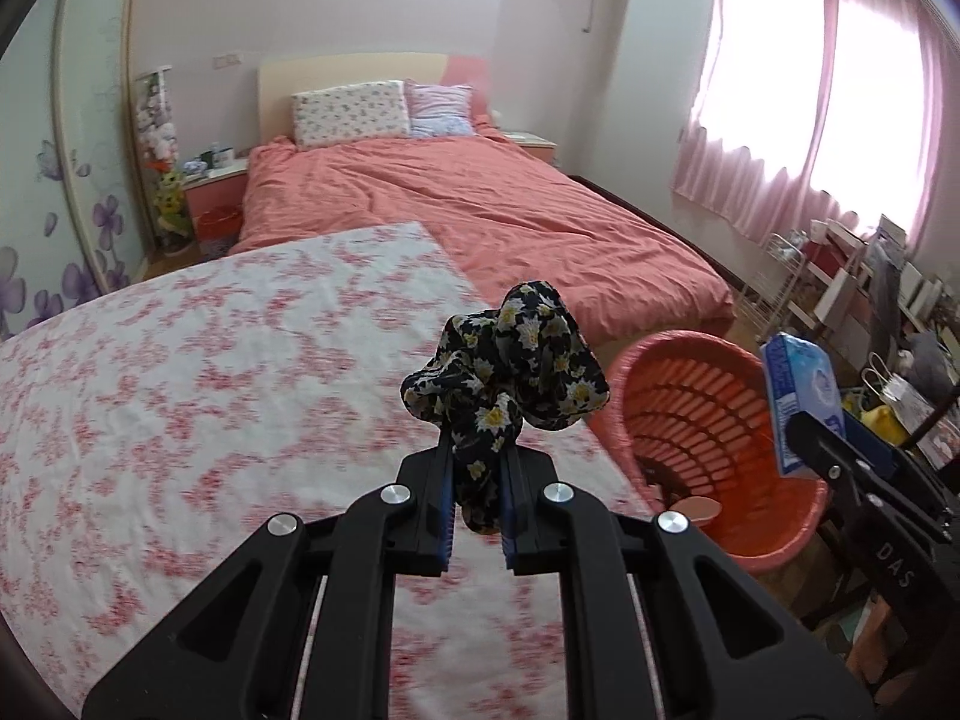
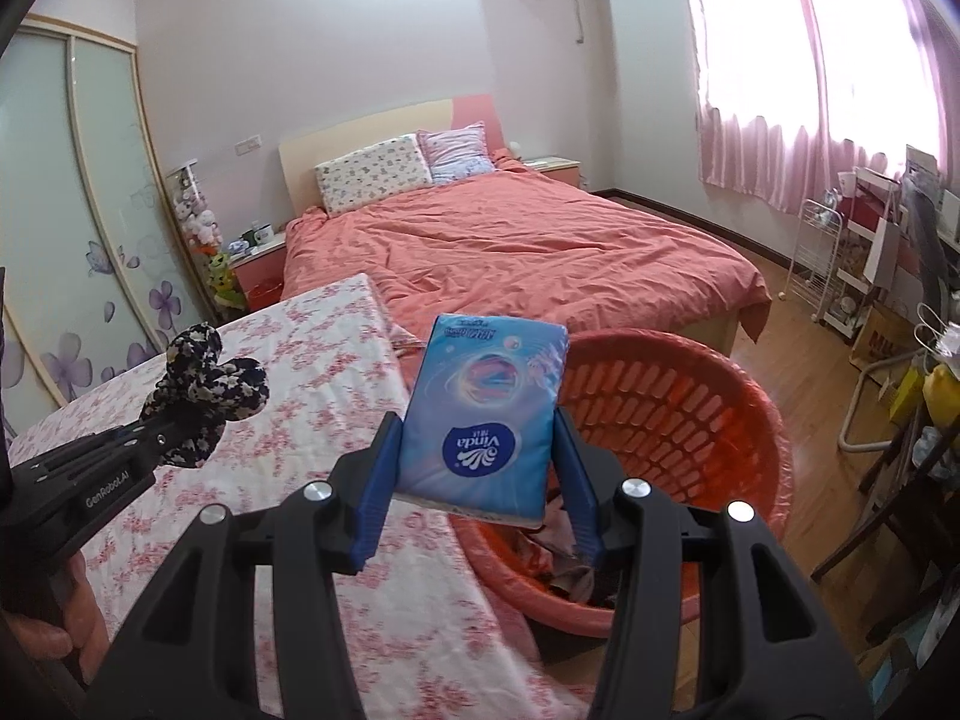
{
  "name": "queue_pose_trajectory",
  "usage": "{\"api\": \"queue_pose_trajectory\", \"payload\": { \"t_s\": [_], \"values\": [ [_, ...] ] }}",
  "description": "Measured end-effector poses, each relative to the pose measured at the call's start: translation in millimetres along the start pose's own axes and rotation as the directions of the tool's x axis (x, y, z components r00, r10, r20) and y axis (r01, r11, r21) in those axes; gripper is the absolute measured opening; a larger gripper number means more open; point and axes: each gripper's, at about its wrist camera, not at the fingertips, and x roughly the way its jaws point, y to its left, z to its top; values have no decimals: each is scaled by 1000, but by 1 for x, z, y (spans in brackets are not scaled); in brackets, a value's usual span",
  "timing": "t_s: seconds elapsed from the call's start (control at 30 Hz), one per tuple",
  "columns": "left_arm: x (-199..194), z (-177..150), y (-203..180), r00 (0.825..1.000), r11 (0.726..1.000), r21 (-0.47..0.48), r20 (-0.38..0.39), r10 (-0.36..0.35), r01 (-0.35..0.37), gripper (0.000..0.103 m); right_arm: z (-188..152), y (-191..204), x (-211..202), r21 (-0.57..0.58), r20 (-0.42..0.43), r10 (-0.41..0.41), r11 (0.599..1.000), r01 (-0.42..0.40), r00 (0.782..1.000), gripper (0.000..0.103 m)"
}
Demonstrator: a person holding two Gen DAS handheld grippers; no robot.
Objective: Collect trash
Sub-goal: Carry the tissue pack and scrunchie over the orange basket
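Observation:
My left gripper (image 1: 477, 480) is shut on a black floral scrunchie (image 1: 510, 360) and holds it above the right edge of the table (image 1: 180, 390). The scrunchie also shows in the right wrist view (image 2: 204, 390), at the left. My right gripper (image 2: 477, 468) is shut on a blue Vinda tissue pack (image 2: 486, 402) and holds it over the near left rim of the red plastic basket (image 2: 690, 420). The pack (image 1: 801, 402) and the basket (image 1: 708, 408) also show at the right of the left wrist view. Some cloth lies in the basket's bottom.
The table has a pink floral cloth. Behind it stands a bed (image 2: 528, 246) with a coral cover and two pillows. A wardrobe (image 2: 78, 210) is at the left. White racks and clutter (image 2: 870, 276) line the right wall under pink curtains.

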Motion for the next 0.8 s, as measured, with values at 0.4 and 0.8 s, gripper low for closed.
{"api": "queue_pose_trajectory", "payload": {
  "t_s": [0.4,0.8],
  "values": [
    [21,-4,-54,996,995,55,-32,-82,83,11,-5,-51,4,58,-1,-55,997,55,998,49],
    [37,-9,-86,991,989,86,-65,-117,122,11,-11,-78,11,85,-9,-78,993,79,997,49]
  ]
}}
